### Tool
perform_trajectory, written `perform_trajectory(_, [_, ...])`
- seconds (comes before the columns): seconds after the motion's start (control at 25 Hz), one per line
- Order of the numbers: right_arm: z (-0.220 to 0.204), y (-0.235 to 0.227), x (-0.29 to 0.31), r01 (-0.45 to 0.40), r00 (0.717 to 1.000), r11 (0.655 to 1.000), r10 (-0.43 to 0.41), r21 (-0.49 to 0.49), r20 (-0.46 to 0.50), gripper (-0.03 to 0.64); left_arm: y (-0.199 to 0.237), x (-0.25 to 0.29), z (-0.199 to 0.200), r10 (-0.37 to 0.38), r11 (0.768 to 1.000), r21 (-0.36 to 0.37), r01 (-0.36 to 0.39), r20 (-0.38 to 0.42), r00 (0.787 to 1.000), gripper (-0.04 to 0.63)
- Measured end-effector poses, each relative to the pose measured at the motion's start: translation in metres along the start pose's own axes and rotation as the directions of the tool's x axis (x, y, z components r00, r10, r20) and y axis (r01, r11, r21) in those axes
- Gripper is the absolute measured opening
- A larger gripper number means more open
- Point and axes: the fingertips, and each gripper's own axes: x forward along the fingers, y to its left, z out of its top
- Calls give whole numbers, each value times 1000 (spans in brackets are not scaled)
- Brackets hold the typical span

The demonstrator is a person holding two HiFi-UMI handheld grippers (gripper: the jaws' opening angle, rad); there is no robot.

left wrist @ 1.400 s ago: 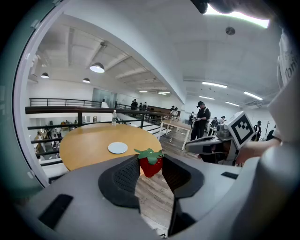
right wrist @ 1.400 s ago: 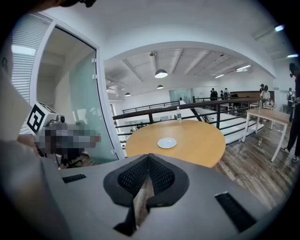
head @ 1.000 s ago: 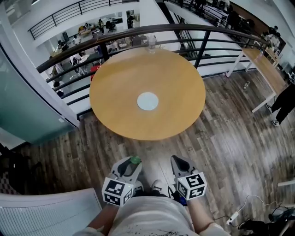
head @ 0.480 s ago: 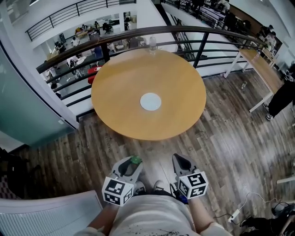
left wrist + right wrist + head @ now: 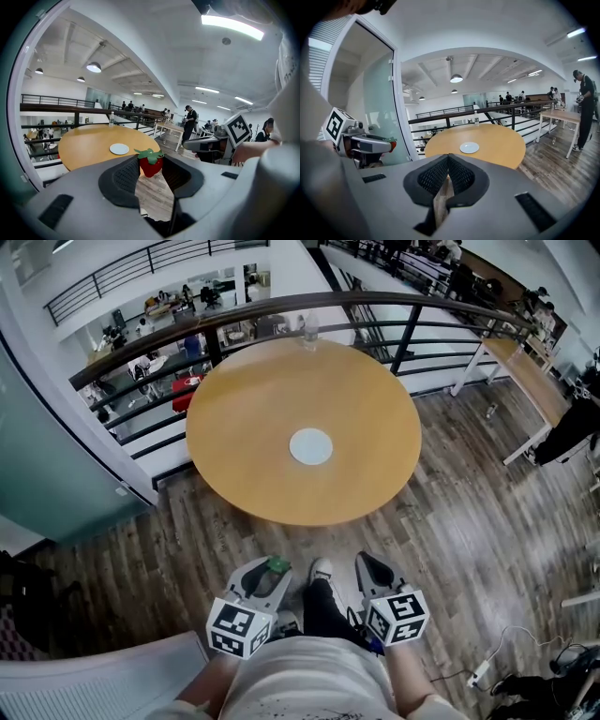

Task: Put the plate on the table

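A white plate (image 5: 310,446) lies flat at the middle of a round wooden table (image 5: 234,409), well ahead of both grippers. My left gripper (image 5: 270,570) hovers over the floor short of the table, shut on a red toy strawberry (image 5: 151,164) with a green leaf top. The plate (image 5: 119,149) shows beyond it in the left gripper view. My right gripper (image 5: 366,568) is held beside the left one, its jaws shut with nothing between them. Past those jaws the right gripper view shows the plate (image 5: 469,147) on the table.
A clear bottle (image 5: 308,329) stands at the table's far edge by a dark curved railing (image 5: 412,304). A long desk (image 5: 530,381) stands at the right. A glass wall (image 5: 47,465) rises on the left. The person's shoe (image 5: 321,570) is on the wooden floor between the grippers.
The person's leg and shoe have swung forward between the grippers. Both grippers keep their places and their jaws have not moved.
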Motion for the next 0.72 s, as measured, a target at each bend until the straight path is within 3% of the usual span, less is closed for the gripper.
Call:
perform_trajectory(0.4, [15,-19,45,-19,1000,1000,19,1,1,20,28,36,15,-1,1000,-8,1,-8,1000,160])
perform_trajectory(0.72, [43,-66,104,-42,999,999,42,-8,-15,20,61,100,42,14,1000,-25,-14,-24,1000,160])
